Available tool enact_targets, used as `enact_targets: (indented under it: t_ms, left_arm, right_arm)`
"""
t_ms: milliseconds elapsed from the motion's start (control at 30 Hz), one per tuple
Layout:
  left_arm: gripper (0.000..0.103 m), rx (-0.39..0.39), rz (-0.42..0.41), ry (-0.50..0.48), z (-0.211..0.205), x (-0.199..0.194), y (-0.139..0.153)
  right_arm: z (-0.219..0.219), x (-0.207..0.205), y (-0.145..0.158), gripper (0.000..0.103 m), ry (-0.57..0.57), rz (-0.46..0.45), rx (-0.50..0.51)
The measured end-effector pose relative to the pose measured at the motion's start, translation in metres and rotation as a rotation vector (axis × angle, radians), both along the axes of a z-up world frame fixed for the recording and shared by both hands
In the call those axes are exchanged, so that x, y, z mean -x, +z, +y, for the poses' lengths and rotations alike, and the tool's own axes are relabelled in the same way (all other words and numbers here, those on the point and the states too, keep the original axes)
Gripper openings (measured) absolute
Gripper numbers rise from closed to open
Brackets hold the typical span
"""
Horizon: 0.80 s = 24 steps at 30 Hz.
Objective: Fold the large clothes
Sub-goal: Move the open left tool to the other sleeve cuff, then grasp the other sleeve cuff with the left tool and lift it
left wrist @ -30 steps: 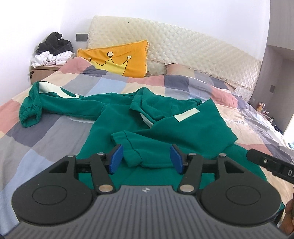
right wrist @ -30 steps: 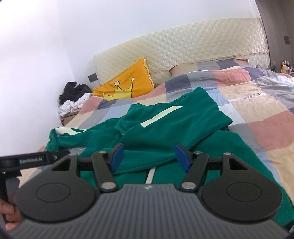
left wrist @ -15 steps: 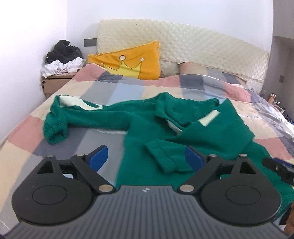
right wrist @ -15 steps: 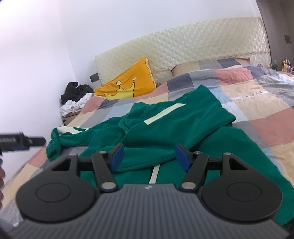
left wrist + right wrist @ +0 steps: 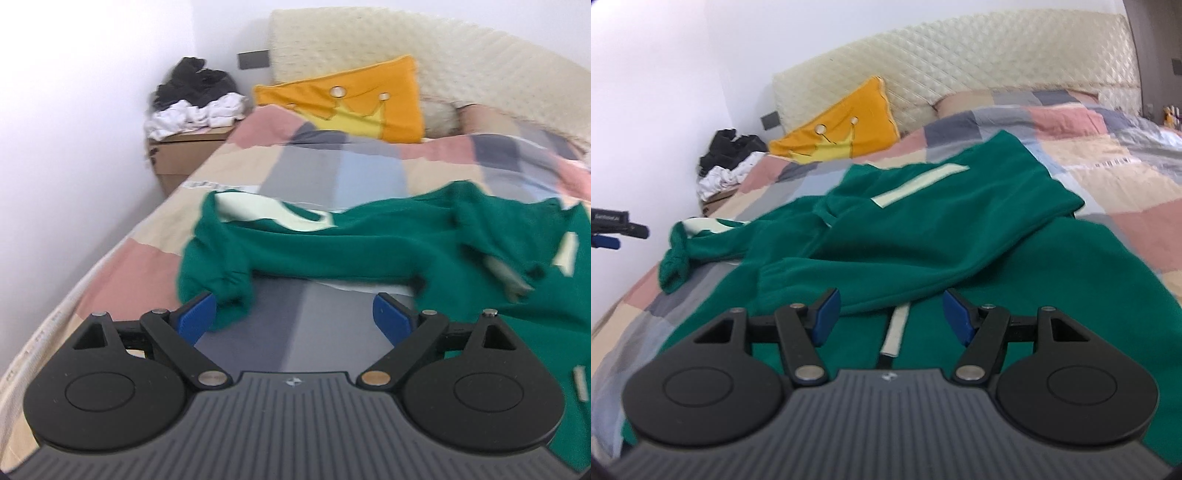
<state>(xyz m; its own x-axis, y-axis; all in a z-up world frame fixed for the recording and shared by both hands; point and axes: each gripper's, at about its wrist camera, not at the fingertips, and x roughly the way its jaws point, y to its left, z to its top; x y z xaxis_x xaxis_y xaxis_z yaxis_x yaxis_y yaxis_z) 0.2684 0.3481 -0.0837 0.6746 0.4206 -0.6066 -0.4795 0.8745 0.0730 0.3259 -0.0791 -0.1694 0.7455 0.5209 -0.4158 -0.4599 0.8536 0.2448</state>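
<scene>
While lying spread on the patchwork checked quilt [image 5: 1108,173], the soft green fleece sweatshirt with cream stripes [image 5: 923,221] is pointing its collar toward the quilted cream headboard [image 5: 960,66], one sleeve stretching sideways. Left gripper [image 5: 295,314] is standing wide open, empty, its left pad beside the ribbed cuff [image 5: 214,284]. Right gripper [image 5: 890,314] is hovering half open, empty, over the hem.

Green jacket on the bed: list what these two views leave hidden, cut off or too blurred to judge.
- Left wrist view: the green jacket runs off the right edge; body unseen.
- Left wrist view: motion blur hides whether the sleeve cuff touches the left gripper, whose blue pads stand wide apart.
- Right wrist view: the right gripper body covers the jacket's near hem.
- Right wrist view: the bedside clothes pile is too small to sort.
</scene>
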Motion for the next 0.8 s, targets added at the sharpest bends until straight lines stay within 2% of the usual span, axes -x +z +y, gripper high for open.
enact_targets:
  t_ms: [133, 267, 400, 467, 567, 667, 800]
  left_arm:
    - [0.094, 0.002, 0.032, 0.054, 0.042, -0.015, -0.02]
    - [0.094, 0.096, 0.02, 0.112, 0.089, -0.024, -0.044]
    - [0.094, 0.228, -0.018, 0.198, 0.133, -0.037, -0.068]
    - [0.094, 0.25, -0.028, 0.229, 0.148, -0.045, -0.079]
    - [0.094, 0.212, -0.03, 0.196, 0.159, -0.061, -0.089]
    - [0.093, 0.153, -0.016, 0.122, 0.159, -0.078, -0.093]
    - [0.089, 0.02, 0.042, 0.012, 0.14, -0.098, -0.099]
  right_arm:
    - [0.002, -0.022, -0.012, 0.065, -0.049, 0.042, -0.016]
    - [0.009, -0.039, -0.023, 0.065, -0.083, 0.062, -0.018]
    - [0.023, -0.049, -0.036, 0.065, -0.093, 0.084, 0.027]
    - [0.031, -0.053, -0.041, 0.065, -0.095, 0.092, 0.047]
    - [0.041, -0.057, -0.046, 0.065, -0.103, 0.085, 0.079]
    - [0.048, -0.059, -0.05, 0.065, -0.112, 0.074, 0.106]
    - [0.049, -0.062, -0.051, 0.065, -0.12, 0.073, 0.111]
